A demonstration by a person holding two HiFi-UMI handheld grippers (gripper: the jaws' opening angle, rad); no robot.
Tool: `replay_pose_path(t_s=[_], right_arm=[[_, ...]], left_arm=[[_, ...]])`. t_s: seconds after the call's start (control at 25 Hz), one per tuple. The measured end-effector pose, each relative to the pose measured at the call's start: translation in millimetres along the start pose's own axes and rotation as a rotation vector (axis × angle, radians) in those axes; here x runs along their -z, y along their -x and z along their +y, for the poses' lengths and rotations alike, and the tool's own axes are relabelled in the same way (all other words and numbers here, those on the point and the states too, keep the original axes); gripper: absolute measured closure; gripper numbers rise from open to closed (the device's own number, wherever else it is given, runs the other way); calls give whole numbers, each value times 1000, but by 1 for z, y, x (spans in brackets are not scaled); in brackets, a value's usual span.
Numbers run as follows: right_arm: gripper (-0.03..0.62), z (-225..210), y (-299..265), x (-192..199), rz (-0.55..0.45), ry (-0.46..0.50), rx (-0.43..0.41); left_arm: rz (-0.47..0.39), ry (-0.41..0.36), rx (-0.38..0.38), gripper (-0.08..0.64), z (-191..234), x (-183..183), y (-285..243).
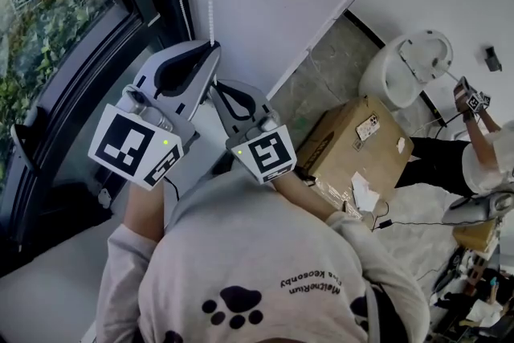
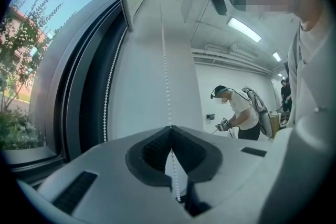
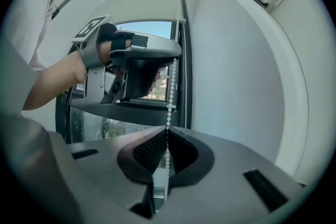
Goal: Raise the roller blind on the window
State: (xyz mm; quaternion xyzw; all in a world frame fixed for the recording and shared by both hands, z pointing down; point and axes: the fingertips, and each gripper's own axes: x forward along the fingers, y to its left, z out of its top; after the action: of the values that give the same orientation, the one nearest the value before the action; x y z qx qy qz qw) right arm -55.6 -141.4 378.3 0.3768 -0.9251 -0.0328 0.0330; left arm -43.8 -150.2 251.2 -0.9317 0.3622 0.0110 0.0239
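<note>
By window [image 1: 48,28], bead chain [image 2: 166,60] pinched in L tool [image 2: 170,128] & R tool [image 3: 168,131]

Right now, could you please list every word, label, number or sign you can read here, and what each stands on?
Nothing reads cleanly.
Light grey sweatshirt: two small dark printed lines, upside down, too blurred to read.
Brown cardboard box: white labels, too small to read.
Marker cubes on the left gripper and right gripper: black-and-white square patterns, no words.
</note>
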Motion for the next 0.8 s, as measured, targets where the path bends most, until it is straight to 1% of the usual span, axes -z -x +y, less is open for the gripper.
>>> replay_pose_path(t_s=[0.16,0.32,0.8], right_arm=[[580,-2,-1,1,-6,8,10],[580,-4,-4,9,7,8,17],[580,1,-7,69,101,-7,2]], left_arm=[[-6,-21,-25,552,0,1,-1],[-11,0,-32,552,0,7,-2],[53,51,-62,552,2,67,-2]])
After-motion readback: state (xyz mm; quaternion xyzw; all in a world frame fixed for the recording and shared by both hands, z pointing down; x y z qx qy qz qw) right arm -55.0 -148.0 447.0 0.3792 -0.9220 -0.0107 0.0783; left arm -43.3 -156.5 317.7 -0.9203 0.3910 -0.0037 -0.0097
